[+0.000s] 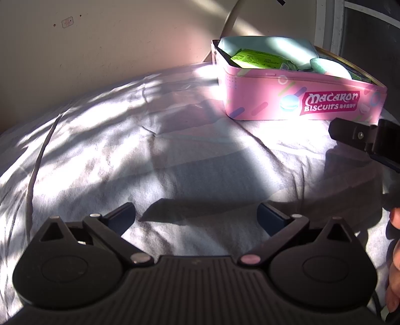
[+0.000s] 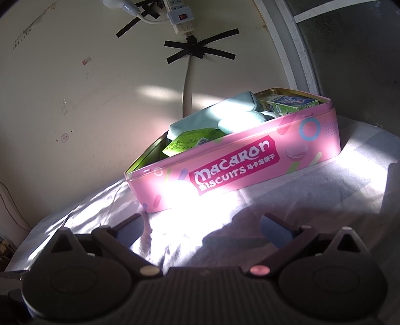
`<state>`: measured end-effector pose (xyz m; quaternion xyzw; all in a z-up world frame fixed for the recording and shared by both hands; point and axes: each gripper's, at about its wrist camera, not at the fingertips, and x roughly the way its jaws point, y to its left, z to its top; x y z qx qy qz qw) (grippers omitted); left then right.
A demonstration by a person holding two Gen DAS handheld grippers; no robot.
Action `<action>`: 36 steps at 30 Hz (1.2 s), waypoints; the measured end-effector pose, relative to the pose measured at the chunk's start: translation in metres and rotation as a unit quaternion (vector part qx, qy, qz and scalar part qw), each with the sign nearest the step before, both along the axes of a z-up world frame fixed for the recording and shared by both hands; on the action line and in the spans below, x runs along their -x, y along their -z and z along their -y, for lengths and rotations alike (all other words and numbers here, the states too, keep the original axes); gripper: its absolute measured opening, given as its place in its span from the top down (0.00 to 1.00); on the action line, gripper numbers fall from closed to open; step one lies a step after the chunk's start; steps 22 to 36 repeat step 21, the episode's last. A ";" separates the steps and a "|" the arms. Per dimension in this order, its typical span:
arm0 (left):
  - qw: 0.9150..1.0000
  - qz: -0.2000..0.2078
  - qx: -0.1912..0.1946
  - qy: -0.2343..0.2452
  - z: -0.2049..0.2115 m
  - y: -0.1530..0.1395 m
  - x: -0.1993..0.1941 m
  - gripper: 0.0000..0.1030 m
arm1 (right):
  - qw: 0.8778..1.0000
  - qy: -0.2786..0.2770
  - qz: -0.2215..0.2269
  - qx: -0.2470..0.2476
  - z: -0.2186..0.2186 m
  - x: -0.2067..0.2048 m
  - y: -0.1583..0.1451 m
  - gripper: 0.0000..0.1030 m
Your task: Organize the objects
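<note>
Pink tin (image 2: 240,160) marked "Macaron Biscuits" sits lidless on a wrinkled white sheet (image 1: 155,155), close to the cream wall (image 1: 112,37) and beside a window frame (image 2: 287,42). Its metal sides are smooth and glossy, with rounded corners and a thin rim. Inside lie a pale blue soft pouch (image 2: 212,112), a green carton (image 2: 190,142) at one end and a green-and-blue box (image 2: 290,102) at the other, all rising above the rim. A broad stretch of sunlit, creased sheet lies bare in front of the tin and off to its left.

Left gripper (image 1: 196,215) hovers low over the sheet, well short of the tin, its dark fingers spread wide with nothing between them. Right gripper (image 2: 200,225) points at the tin's long printed side, near it, its blue-padded fingers (image 2: 275,230) likewise spread and empty. On the wall above, a white power strip (image 2: 177,15) and its cable (image 2: 186,82) are fixed with black tape (image 2: 200,50).
</note>
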<state>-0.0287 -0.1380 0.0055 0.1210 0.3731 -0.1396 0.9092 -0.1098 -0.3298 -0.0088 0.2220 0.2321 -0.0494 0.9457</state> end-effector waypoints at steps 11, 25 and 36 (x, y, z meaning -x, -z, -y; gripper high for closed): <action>1.000 0.000 0.009 0.003 -0.009 -0.003 -0.002 0.00 | 1.000 -0.002 -0.001 0.007 -0.005 -0.001 -0.003 0.00; 0.999 0.025 0.017 0.010 -0.016 -0.011 0.000 0.00 | 1.000 -0.005 -0.001 0.016 -0.010 -0.001 -0.005 0.00; 0.999 0.025 0.017 0.010 -0.016 -0.011 0.000 0.00 | 1.000 -0.005 -0.001 0.016 -0.010 -0.001 -0.005 0.00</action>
